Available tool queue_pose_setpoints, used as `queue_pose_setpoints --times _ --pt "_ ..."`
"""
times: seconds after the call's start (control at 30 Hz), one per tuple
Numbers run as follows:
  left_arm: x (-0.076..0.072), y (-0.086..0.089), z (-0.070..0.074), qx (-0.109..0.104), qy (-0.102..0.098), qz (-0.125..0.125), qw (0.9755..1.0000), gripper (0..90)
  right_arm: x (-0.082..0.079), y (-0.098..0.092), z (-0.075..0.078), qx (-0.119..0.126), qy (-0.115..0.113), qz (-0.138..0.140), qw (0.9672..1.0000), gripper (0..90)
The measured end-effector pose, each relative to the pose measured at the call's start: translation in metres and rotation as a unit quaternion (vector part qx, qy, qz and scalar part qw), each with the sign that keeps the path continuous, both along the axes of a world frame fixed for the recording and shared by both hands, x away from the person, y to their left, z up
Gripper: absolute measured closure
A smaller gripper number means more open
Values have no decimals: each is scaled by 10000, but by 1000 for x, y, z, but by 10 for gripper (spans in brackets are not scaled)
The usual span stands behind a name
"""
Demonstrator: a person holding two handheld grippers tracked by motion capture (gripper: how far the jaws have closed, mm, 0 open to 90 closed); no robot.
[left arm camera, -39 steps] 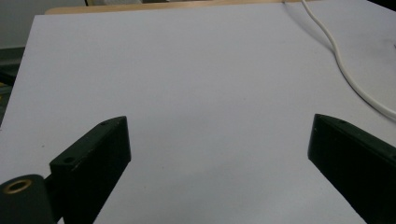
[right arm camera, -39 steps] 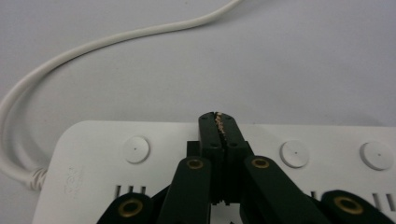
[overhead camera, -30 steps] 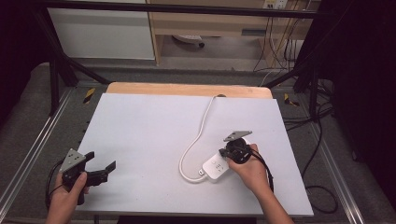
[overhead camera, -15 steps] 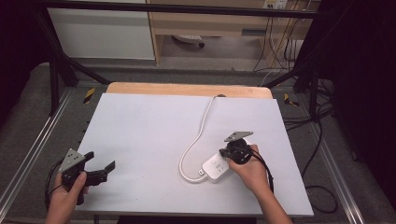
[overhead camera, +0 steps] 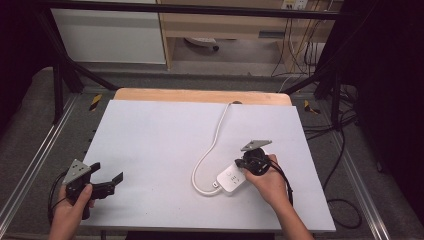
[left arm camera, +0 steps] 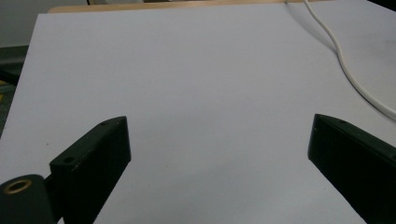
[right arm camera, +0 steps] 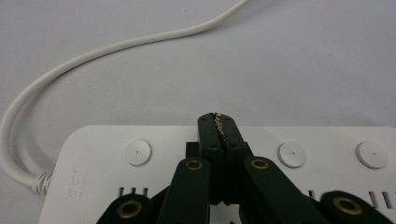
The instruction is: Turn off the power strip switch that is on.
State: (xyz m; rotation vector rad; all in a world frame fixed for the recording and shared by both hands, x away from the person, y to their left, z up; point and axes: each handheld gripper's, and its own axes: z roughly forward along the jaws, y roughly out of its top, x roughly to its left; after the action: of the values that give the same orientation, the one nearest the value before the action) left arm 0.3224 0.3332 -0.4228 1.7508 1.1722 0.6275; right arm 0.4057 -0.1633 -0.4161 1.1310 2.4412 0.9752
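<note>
Power strip, white, flat on table, about 5 o'clock from table centre; cord loops off its 9 o'clock end, runs toward 12 o'clock edge. Left gripper at 7 o'clock corner, jaws wide apart, nothing between, well apart from strip. Right gripper over strip's 1 o'clock end, jaws clenched together, tips above row of round buttons; contact unclear.

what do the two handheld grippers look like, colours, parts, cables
Both are black. The left gripper has two flat, blocky black jaws and a grey three-cornered plate on top. The right gripper has black linkage arms with brass-coloured pivot rings, a worn pale streak where its tips meet, and its own grey plate. A black cable trails from each. The forearms are bare, with no sleeves showing.
</note>
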Motion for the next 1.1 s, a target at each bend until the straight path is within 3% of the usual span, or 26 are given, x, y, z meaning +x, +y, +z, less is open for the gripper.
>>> queue_pose_setpoints --times 0.8,1.1 --pt "0 1 0 -36 4 8 10000 57 0 -1 -1 136 -23 -4 9999 900" --pt "0 1 0 -37 2 4 10000 57 -1 -4 1 480 -252 -140 9984 900"
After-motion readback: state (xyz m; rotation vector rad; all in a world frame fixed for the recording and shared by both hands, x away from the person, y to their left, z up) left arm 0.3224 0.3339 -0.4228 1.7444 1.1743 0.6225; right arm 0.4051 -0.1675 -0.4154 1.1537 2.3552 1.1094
